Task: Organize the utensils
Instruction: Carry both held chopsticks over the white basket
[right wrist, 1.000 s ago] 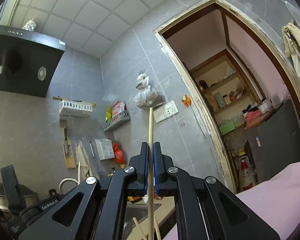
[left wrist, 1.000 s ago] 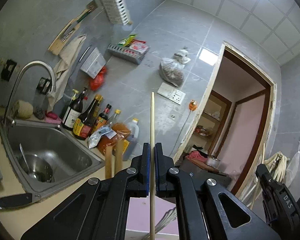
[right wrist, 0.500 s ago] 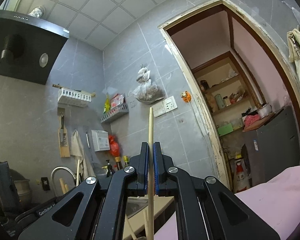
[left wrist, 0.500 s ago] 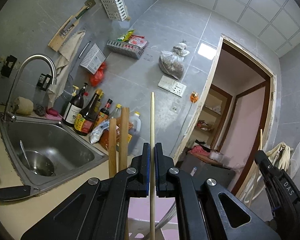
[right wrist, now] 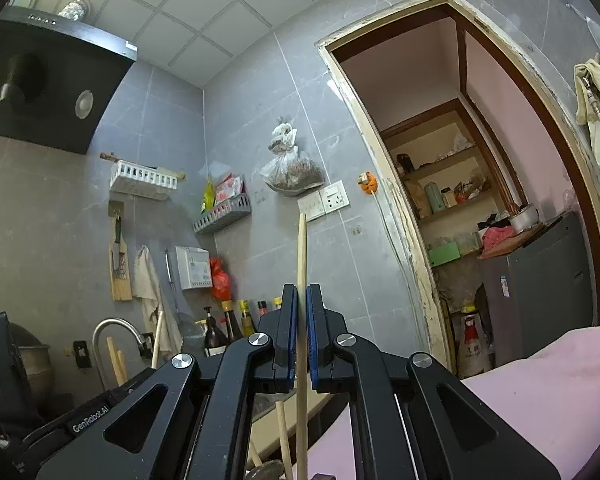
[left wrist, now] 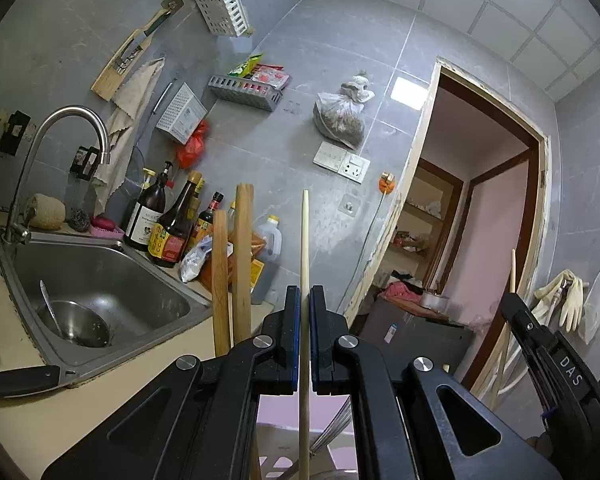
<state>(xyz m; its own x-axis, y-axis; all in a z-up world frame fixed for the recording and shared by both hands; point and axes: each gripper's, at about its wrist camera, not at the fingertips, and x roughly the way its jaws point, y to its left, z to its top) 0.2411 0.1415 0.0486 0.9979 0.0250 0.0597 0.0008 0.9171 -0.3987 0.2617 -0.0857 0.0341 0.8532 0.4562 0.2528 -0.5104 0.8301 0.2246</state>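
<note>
Two grippers, each clamped on one upright chopstick: left gripper [left wrist: 305, 300] on a pale chopstick [left wrist: 305, 236], right gripper [right wrist: 302, 300] on its own chopstick [right wrist: 301, 256]. Versus a second ago both views sit lower: the sink [left wrist: 112, 280] and two wooden handles [left wrist: 232, 264] stand higher in the left view, and the ceiling has receded (grips unchanged). The handles stand just left of the left jaws, close to them. Open air lies ahead toward the tiled wall and the doorway [right wrist: 460, 160].

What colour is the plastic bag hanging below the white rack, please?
Red plastic bag, clearest in the left wrist view.
</note>
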